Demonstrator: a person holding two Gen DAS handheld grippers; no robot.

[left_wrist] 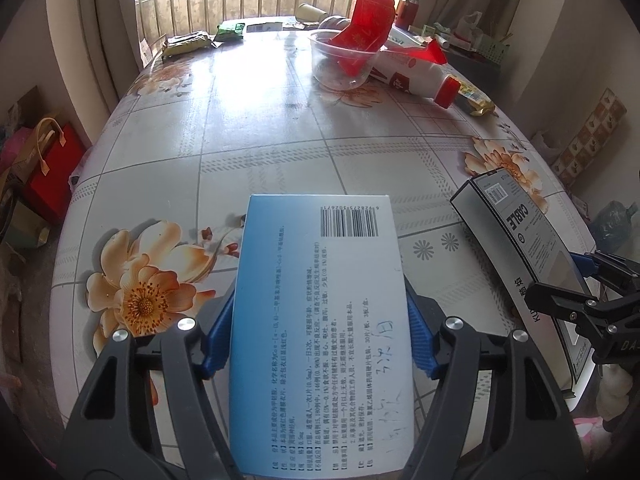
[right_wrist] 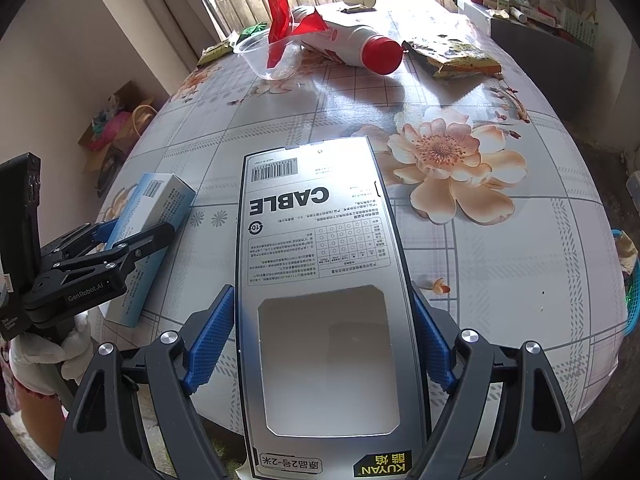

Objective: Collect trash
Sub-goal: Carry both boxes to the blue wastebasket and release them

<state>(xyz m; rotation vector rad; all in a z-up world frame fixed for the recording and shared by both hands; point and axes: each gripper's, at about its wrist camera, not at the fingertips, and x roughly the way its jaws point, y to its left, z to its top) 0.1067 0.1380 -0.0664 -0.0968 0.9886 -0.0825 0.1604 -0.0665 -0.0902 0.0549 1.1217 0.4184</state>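
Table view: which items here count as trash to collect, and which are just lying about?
Trash:
blue-white cardboard medicine box, in left gripper
grey cardboard cable box, in right gripper
white plastic bottle with red cap
clear plastic cup
yellow-green snack wrapper

Lying about:
red gift bag
floral tablecloth

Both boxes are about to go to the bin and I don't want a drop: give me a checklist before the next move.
1. Left gripper clamps the blue-and-white medicine box on both sides: ok.
2. Right gripper clamps the grey cardboard cable box on both sides: ok.
3. The two boxes are apart, not touching: ok.
4. Boxes lifted off the flowered tablecloth: cannot tell.
5. A bin within view: cannot tell; only a blue basket edge shows.
6. Table trash all collected: not ok; white plastic bottle with red cap remains.
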